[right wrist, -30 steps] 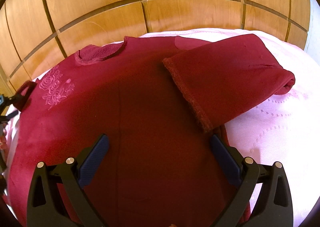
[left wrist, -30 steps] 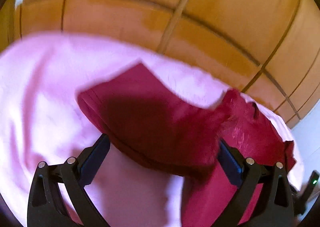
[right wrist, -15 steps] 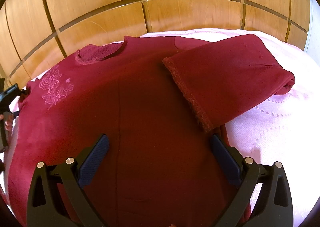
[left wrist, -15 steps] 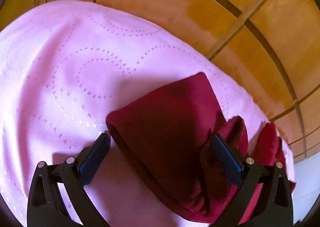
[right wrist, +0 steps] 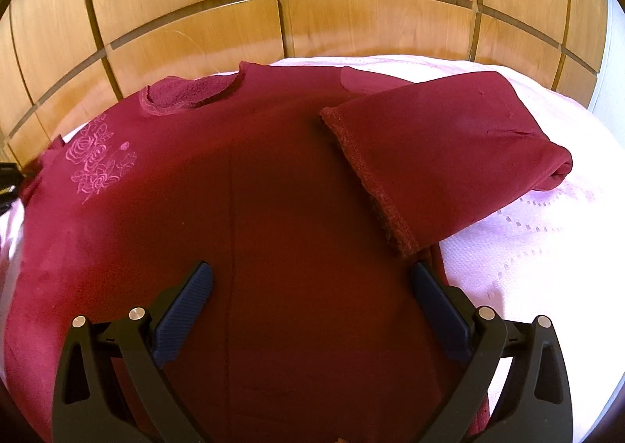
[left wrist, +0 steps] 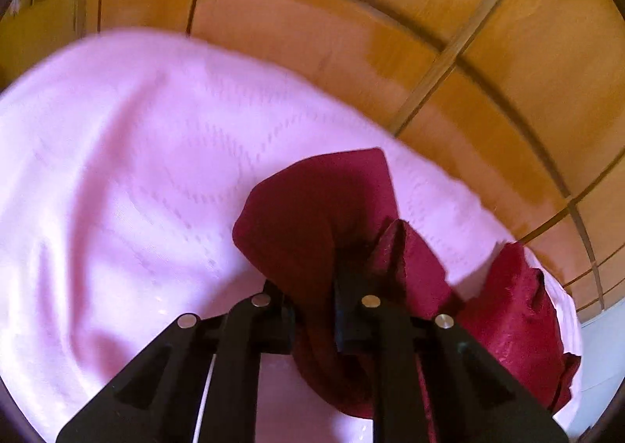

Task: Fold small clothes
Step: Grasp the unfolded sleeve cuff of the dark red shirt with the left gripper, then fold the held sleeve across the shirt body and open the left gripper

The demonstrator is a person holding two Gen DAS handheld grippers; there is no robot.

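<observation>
Left tongs (left wrist: pixel 312 310): we see them closing, pinching the sweater's left sleeve (left wrist: pixel 316 216)
Sweater (right wrist: pixel 273 232): maroon, flat on the pink bedspread (right wrist: pixel 547 247)
Right sleeve (right wrist: pixel 441 165): folded across the sweater's chest
Right tongs (right wrist: pixel 310 286): released, spread above the sweater's body

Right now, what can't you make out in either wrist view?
- Left wrist: motion blur; the left gripper closes on the sleeve, and its own fingers hide the pinched fabric.
- Right wrist: the sweater hem is cut off by the bottom edge, behind the open right gripper.
- Right wrist: the sweater's far sleeve runs past the left edge.
</observation>
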